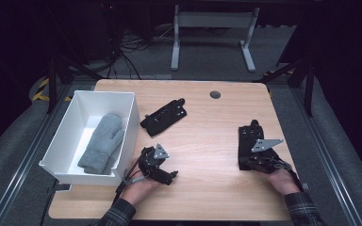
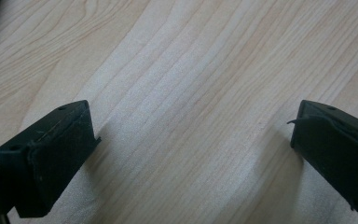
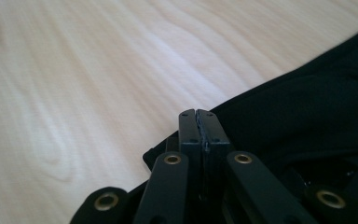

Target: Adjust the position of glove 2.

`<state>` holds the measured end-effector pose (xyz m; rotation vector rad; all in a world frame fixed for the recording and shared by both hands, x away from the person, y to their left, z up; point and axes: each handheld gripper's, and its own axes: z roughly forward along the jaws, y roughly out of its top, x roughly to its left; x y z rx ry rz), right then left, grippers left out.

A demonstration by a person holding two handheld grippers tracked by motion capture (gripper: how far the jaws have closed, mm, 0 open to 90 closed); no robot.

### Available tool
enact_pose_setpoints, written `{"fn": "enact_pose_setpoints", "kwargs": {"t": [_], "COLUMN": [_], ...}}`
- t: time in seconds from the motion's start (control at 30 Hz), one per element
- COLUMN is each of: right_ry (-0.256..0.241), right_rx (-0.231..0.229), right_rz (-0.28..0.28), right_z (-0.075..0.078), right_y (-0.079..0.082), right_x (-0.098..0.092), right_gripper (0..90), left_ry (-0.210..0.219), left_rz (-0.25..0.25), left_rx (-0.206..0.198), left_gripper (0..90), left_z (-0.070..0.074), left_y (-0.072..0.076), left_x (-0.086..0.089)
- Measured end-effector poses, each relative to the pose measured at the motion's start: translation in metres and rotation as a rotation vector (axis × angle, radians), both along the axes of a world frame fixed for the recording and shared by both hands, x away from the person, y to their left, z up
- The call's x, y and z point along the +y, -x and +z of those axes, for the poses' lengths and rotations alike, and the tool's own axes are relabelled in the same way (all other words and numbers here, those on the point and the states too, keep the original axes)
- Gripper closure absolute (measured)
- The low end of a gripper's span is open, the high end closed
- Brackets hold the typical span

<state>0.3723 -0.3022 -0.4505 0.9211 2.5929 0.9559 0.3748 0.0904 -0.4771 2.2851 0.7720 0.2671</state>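
Two black gloves lie on the wooden table (image 1: 207, 150). One black glove (image 1: 164, 117) rests mid-table just right of the white bin (image 1: 66, 136), which holds a grey mitten (image 1: 102, 141). The other black glove (image 1: 248, 135) lies at the right, also seen as dark fabric (image 3: 307, 107) in the right gripper view. My right gripper (image 1: 246, 162) (image 3: 199, 116) sits at that glove's near edge with its jaws shut; I cannot tell whether fabric is pinched. My left gripper (image 1: 159, 165) (image 2: 191, 130) hovers open over bare wood beside the bin's near corner.
The bin's right wall stands close to the left hand. A dark round grommet (image 1: 215, 94) sits near the table's far edge. Beyond the table are white desk legs (image 1: 175, 47) and cables on the floor.
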Motion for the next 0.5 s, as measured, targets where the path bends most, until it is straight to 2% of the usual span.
{"fn": "enact_pose_setpoints", "kwargs": {"t": [0.17, 0.3, 0.37, 0.4, 0.5], "right_ry": [0.004, 0.004, -0.005, -0.017, -0.023], "right_rx": [0.008, 0.000, -0.016, -0.034, -0.052], "right_rz": [0.056, 0.076, 0.068, 0.040, 0.001], "right_z": [0.000, 0.001, 0.004, 0.009, 0.014], "right_y": [0.012, 0.016, 0.015, 0.012, 0.008], "right_x": [0.014, 0.017, 0.014, 0.007, -0.004], "right_gripper": [90.0, 90.0, 90.0, 90.0, 90.0], "left_ry": [0.000, 0.000, 0.000, 0.001, 0.001], "left_rz": [0.000, 0.002, 0.001, 0.005, 0.005], "left_rx": [0.001, -0.001, -0.001, -0.003, -0.005], "left_gripper": [0.1, 0.1, 0.1, 0.1, 0.1], "left_z": [0.000, 0.000, 0.000, 0.000, 0.000], "left_y": [0.000, 0.000, 0.000, 0.000, 0.000], "left_x": [0.000, 0.000, 0.000, 0.000, 0.000]}}
